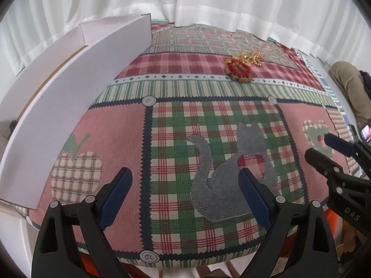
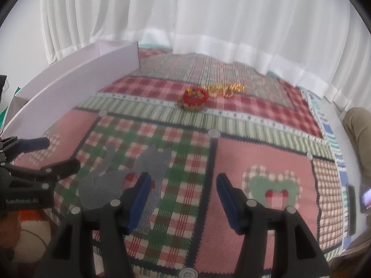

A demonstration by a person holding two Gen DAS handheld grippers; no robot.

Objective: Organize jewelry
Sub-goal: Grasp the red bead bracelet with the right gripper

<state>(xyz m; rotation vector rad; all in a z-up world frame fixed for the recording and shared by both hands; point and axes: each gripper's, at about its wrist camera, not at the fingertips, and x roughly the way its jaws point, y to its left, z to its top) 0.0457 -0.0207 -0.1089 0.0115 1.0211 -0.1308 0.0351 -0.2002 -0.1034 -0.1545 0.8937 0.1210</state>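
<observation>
A pile of jewelry lies on the patchwork cloth at the far side: a red bead bracelet over a brown bead bracelet, with a gold chain behind them. The right wrist view shows the same red bracelet and gold chain, blurred. A white open box stands on the left; it also shows in the right wrist view. My left gripper is open and empty over the cat patch. My right gripper is open and empty, well short of the jewelry.
The patchwork cloth covers the table. White curtains hang behind. A person's leg and a phone are at the right. The right gripper shows in the left view, the left gripper in the right view.
</observation>
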